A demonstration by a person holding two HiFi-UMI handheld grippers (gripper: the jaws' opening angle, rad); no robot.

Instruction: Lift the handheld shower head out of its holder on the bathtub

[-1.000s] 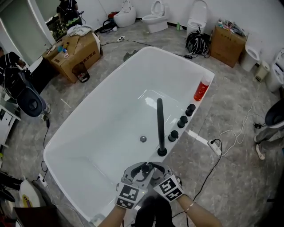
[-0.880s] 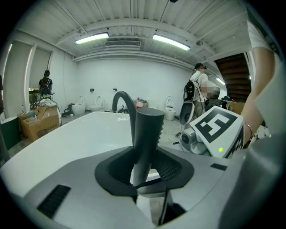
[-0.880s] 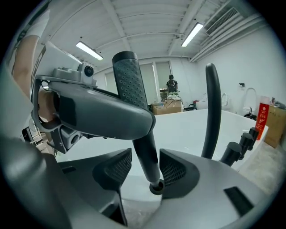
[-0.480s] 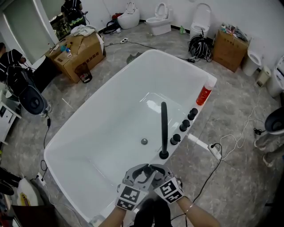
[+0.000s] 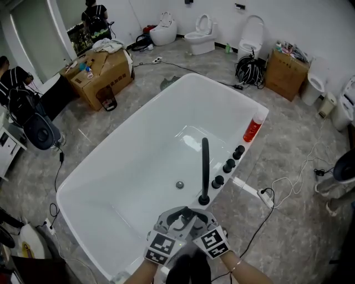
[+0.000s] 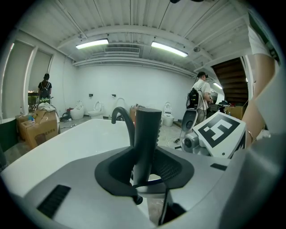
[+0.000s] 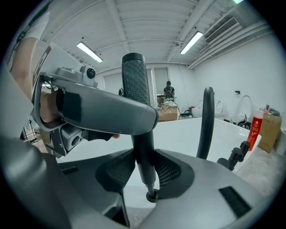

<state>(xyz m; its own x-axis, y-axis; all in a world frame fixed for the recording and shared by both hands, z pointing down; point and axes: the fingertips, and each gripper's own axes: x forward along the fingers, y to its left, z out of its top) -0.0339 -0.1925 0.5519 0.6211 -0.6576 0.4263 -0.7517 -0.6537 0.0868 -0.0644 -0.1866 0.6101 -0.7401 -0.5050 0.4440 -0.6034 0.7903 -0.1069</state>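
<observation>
The black handheld shower head [image 5: 183,215] is up at the near rim of the white bathtub [image 5: 127,166], between my two grippers. My left gripper [image 5: 175,219] is shut on its round handle [image 6: 146,134]. My right gripper [image 5: 193,218] is shut on the thin stem below the dotted spray face [image 7: 136,82], and the hose end [image 7: 152,195] shows just under its pads. In the head view the two grippers hide the holder. A tall black spout [image 5: 205,166] and three black knobs [image 5: 228,165] stand on the rim beyond the grippers.
A red bottle [image 5: 252,128] stands on the tub's right rim. A power strip with cable [image 5: 265,194] lies on the floor to the right. Cardboard boxes [image 5: 102,69], toilets [image 5: 199,28] and coiled hoses [image 5: 250,69] line the back. A person [image 5: 95,14] stands far left.
Both grippers have risen a little together with the shower head between them. The head view has shifted slightly, so the tub sits lower in the picture.
</observation>
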